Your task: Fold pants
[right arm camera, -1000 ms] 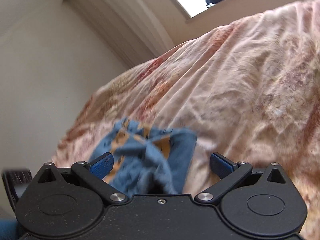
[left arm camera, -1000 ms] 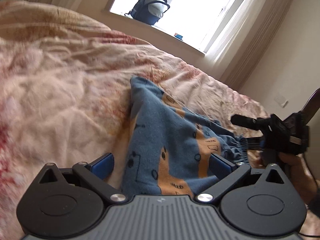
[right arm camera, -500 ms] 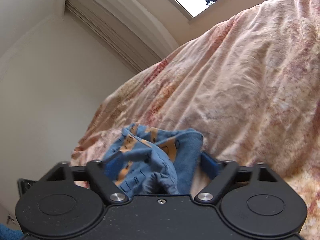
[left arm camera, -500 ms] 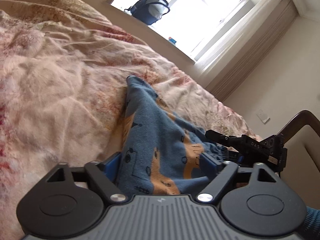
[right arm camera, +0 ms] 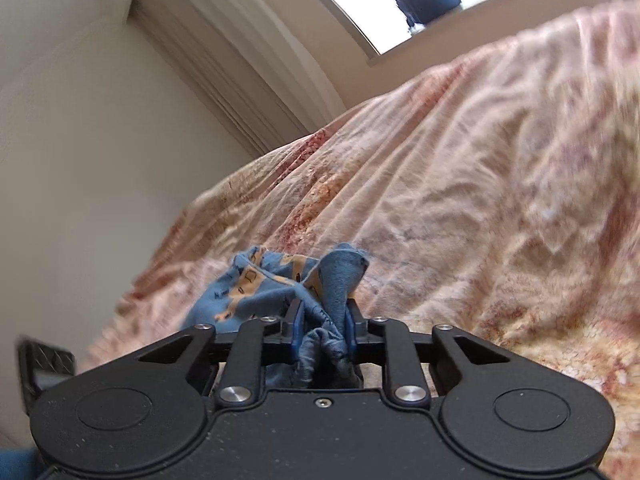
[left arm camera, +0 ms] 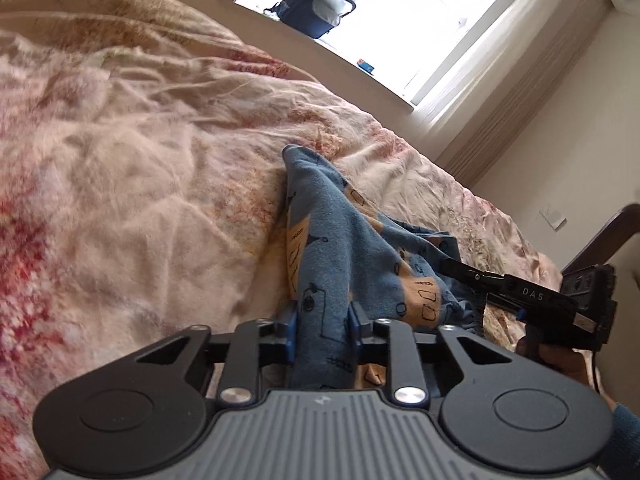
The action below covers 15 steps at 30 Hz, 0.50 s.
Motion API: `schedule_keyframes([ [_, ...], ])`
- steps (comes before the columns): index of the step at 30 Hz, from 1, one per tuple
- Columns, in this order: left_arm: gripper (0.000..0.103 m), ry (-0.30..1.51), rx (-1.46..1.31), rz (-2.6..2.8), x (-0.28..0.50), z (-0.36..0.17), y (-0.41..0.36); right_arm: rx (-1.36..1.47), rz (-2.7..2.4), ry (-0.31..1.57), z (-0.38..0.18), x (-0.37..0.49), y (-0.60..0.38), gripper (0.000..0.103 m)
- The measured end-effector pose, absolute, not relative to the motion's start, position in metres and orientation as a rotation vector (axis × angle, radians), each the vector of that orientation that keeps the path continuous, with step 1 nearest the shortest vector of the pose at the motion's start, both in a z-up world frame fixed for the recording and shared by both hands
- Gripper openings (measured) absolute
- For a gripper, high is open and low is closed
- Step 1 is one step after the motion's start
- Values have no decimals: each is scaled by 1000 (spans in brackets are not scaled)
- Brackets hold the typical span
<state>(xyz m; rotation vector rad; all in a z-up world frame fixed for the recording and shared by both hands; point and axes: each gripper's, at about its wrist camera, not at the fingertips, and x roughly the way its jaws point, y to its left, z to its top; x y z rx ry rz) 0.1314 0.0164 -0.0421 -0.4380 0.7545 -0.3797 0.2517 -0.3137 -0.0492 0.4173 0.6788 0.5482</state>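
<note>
Status: grasp stage, no fold made yet. The pants (left arm camera: 340, 248) lie bunched on the bed (left arm camera: 140, 184), near its right edge. The left tongs (left arm camera: 322, 330) have just been closing and now pinch a fabric ridge. The right tongs (right arm camera: 323, 332) have likewise just been closing and clamp the gathered waistband. Remaining, by judgement: spread flat, then fold. The long axis runs from the near tongs toward the far window, with one end pointing away.
</note>
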Motion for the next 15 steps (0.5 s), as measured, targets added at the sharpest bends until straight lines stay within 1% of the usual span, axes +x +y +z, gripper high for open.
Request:
schedule_keyframes([
  [6,20,741,-386,-368,124,-30,10,232,490,592,-26,223,-288,14],
  [15,18,708,-386,-360,114,-7,16,120,479,527,6,204,-267,11],
])
